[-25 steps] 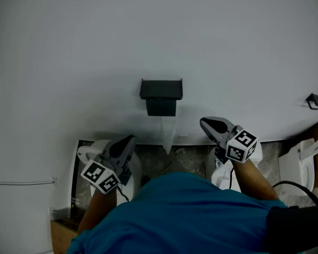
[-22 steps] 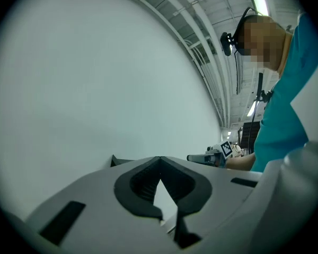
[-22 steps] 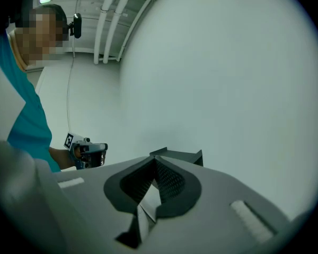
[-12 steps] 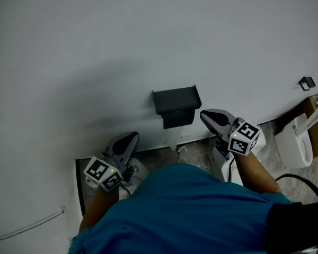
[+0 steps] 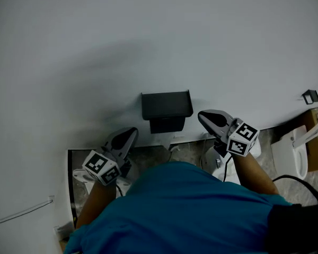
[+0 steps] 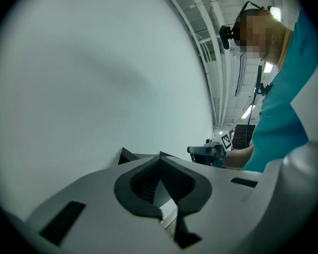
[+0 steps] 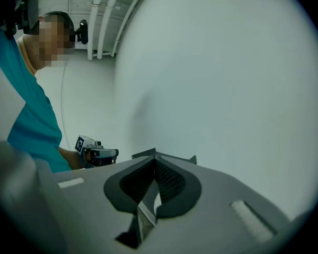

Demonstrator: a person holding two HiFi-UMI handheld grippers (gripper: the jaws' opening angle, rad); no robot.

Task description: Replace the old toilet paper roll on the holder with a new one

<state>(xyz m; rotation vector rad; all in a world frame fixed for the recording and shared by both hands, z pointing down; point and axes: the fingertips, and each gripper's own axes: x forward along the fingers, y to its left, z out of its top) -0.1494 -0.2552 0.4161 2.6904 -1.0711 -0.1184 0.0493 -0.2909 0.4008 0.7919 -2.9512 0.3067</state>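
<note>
A black toilet paper holder with a flat lid is fixed to the white wall, and a short tail of white paper hangs below it. The roll itself is hidden under the lid. My left gripper is just below and left of the holder, shut and holding nothing. My right gripper is close by the holder's right side, also shut and holding nothing. In the left gripper view the shut jaws point along the wall, with the holder's black corners behind them. The right gripper view shows shut jaws and the holder.
A white toilet stands at the right, with a small black hook on the wall above it. White fixtures sit on the floor under each hand. A thin cable runs along the wall at lower left.
Both grippers have moved in toward the holder, the left from below left and the right from the right. Their jaws have stayed shut. The head view has shifted.
</note>
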